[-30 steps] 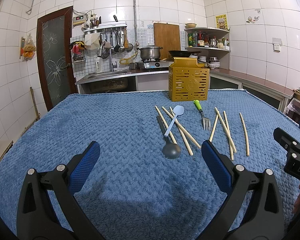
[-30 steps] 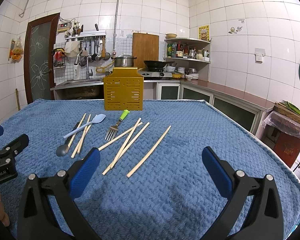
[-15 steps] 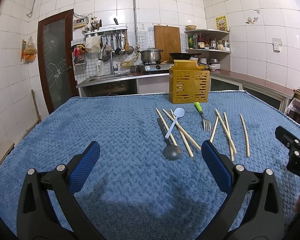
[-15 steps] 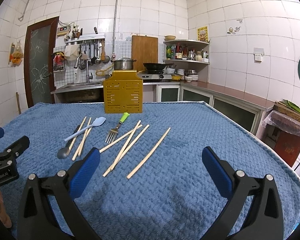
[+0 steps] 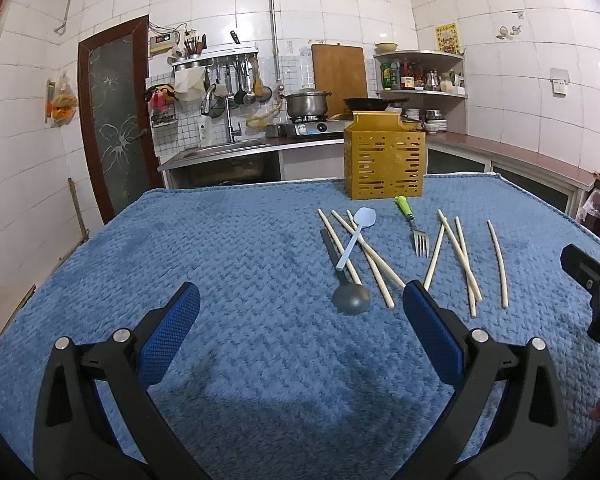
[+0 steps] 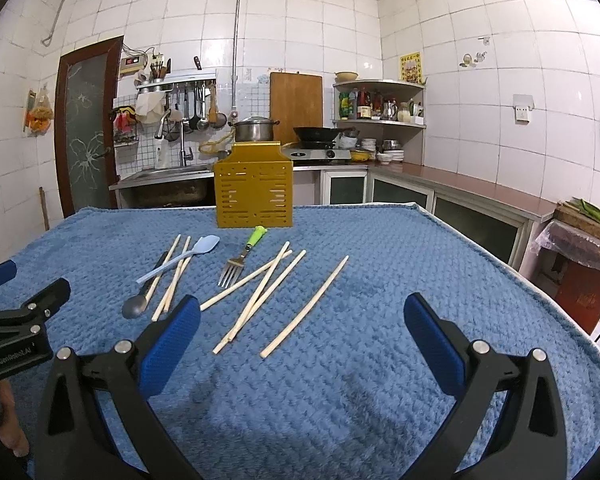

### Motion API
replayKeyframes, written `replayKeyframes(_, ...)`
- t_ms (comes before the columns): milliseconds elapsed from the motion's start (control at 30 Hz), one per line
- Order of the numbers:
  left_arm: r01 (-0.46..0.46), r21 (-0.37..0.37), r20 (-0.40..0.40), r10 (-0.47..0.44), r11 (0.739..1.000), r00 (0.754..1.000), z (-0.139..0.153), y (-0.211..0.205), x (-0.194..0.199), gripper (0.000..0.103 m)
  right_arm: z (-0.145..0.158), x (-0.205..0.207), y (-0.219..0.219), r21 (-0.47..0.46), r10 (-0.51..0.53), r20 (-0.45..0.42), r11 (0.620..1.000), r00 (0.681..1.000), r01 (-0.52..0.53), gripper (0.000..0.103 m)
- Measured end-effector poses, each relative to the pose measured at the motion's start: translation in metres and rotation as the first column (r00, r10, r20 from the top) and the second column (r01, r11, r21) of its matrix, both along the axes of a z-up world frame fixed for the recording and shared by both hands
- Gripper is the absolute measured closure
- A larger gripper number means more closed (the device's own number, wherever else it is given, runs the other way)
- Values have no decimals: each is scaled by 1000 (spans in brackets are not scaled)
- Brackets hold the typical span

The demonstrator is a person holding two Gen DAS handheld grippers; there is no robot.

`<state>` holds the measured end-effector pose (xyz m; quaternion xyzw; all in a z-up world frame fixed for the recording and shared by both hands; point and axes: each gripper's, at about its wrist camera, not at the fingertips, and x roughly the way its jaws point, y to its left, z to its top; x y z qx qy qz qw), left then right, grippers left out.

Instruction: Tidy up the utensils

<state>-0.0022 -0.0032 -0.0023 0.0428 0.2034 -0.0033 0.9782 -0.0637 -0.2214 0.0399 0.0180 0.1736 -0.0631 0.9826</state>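
A yellow slotted utensil holder (image 5: 384, 164) (image 6: 253, 194) stands upright at the far side of a blue towel (image 5: 228, 264) (image 6: 380, 280). In front of it lie several pale chopsticks (image 5: 462, 258) (image 6: 306, 306), a light blue spoon (image 5: 356, 236) (image 6: 180, 258), a dark grey spoon (image 5: 346, 294) (image 6: 138, 304) and a green-handled fork (image 5: 414, 228) (image 6: 242, 258). My left gripper (image 5: 300, 332) is open and empty, short of the dark spoon. My right gripper (image 6: 300, 336) is open and empty, near the closest chopstick ends.
The towel's edges drop off on the left (image 5: 60, 260) and right (image 6: 540, 292). Behind the table run a sink counter (image 5: 220, 152), a stove with a pot (image 5: 306, 104) and a pan (image 6: 320, 132). A brown door (image 5: 116, 120) stands at left.
Both views have tilted up slightly, so the utensils sit a little lower in frame. Both grippers stay open and nothing on the towel has moved.
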Motion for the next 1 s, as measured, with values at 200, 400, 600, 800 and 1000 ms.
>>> replayKeyframes(200,15,-20,-18,-15,1000,1000,0,2,3,5,-1,1,4,-17,7,-11,1000,1000,-8,4)
replayKeyframes(400,-10,-79,-113,1,997,994,-5,15,20,5,-3,12,11,-47,-4,-57,999,998,1,4)
replayKeyframes(600,-40,-102,-172,22,994,985,-5,23,35,5,-7,30,5,2,9,-120,1000,993,-9,4)
replayKeyframes(800,-26,-80,-195,10,996,981,1,19,55,5,-14,68,-6,66,2,-220,998,976,12,4)
replayKeyframes(1000,-15,-75,-250,-4,997,968,4,20,89,5,-13,110,-13,25,-29,-292,999,956,38,4)
